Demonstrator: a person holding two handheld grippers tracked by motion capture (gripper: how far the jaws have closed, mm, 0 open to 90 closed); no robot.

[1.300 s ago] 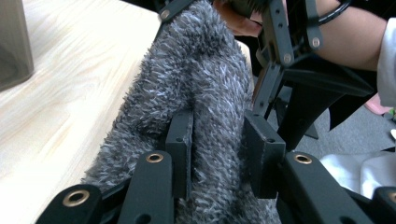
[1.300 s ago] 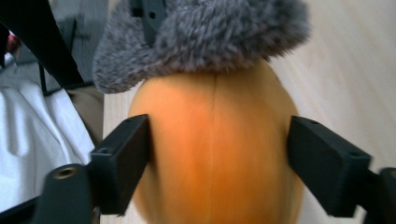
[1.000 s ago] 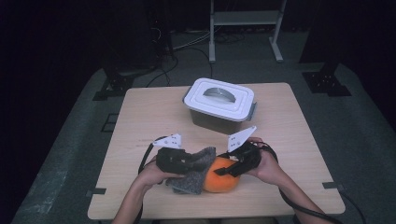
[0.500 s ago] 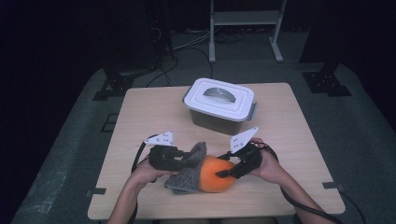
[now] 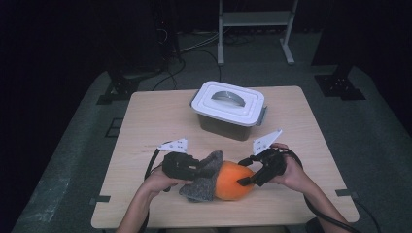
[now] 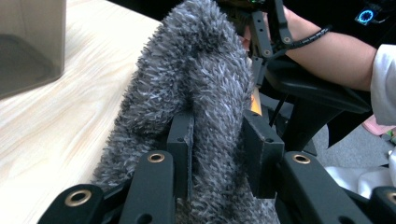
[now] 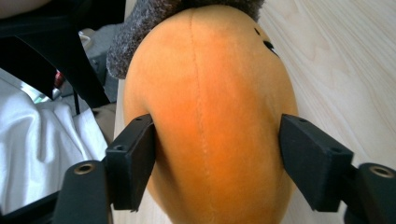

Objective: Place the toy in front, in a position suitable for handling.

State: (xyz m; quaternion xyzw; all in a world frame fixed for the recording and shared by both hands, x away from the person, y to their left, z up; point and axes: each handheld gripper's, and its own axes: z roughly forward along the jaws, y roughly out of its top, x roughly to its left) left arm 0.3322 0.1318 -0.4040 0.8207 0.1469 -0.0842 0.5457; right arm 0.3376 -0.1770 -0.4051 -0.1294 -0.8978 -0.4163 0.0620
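On the wooden table, a lidded grey container stands well beyond my jaws. Between my two grippers lies an orange plush toy, its long axis running from one gripper to the other, its seam pointing straight away from my right gripper. Those jaws, just opening, flank its near end, the left pad touching. My left gripper stays clenched on the grey fuzzy cloth over the toy's far end.

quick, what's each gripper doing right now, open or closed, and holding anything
Left gripper: shut on the grey fuzzy cloth.
Right gripper: jaws have just been opening; they straddle the orange plush toy, barely touching.
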